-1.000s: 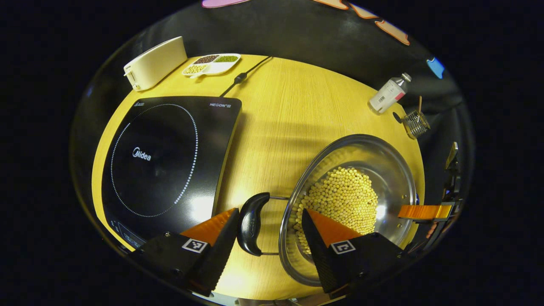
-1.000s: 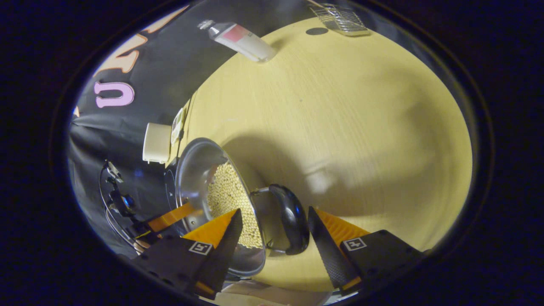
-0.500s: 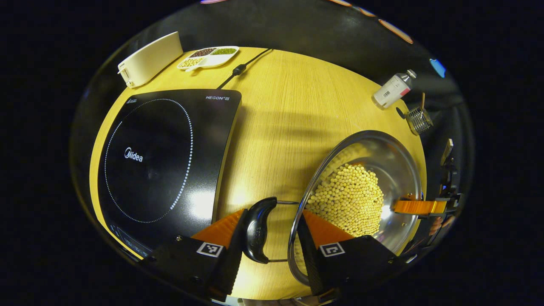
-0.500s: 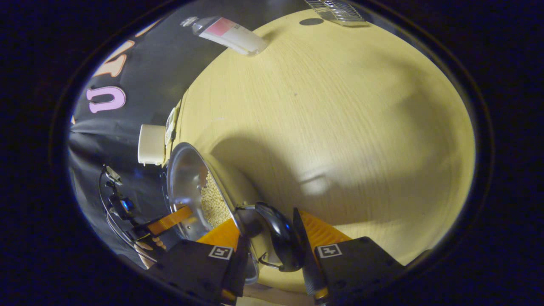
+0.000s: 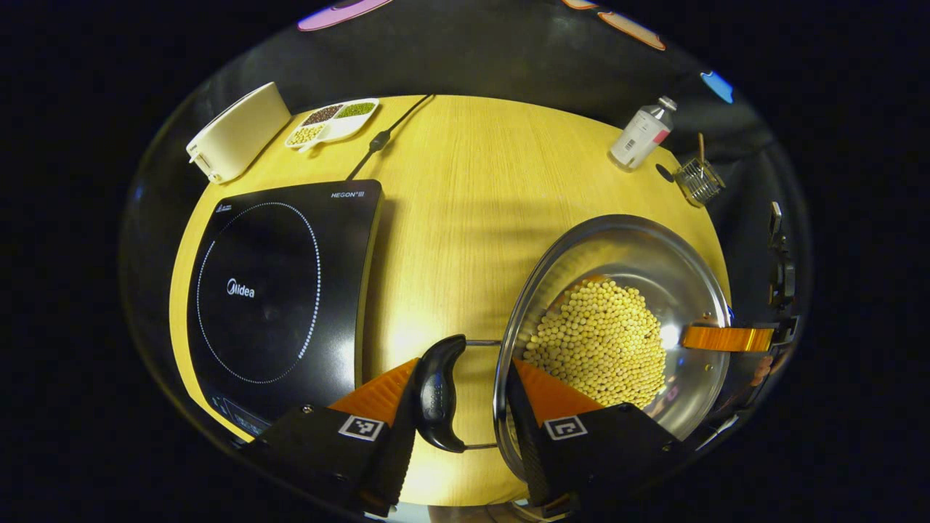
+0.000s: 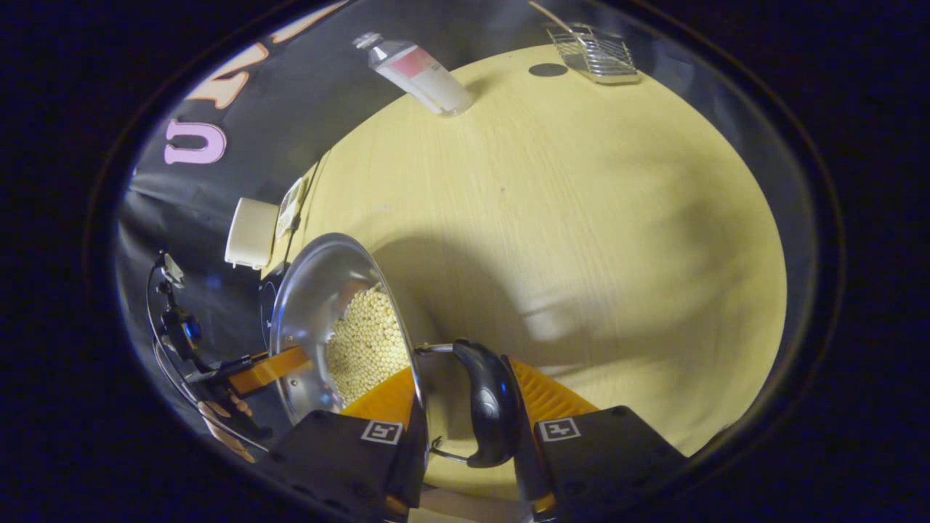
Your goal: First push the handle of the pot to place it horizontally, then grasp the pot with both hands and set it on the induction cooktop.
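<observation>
A steel pot (image 5: 654, 254) holding yellow beans (image 5: 599, 341) sits right of the black induction cooktop (image 5: 276, 283). In the left gripper view my left gripper (image 5: 463, 363) is shut across the pot's black left handle (image 5: 438, 392) and the rim beside it, one finger outside the handle and one inside the pot. In the right gripper view my right gripper (image 6: 461, 367) is shut the same way on the other black handle (image 6: 490, 407) and the rim of the pot (image 6: 320, 290). Each view also shows the other gripper's finger at the pot's far rim.
On the wooden table (image 5: 465, 189) stand a white box-shaped appliance (image 5: 236, 131), a divided dish of beans (image 5: 333, 121) and the cooktop's cord (image 5: 378, 142) at the back left. A bottle (image 5: 639, 134) and a small wire basket (image 5: 697, 180) are at the back right.
Both grippers went from open around the handles to shut on them. Since then both views have drawn back from the table, with the pot staying between the fingers.
</observation>
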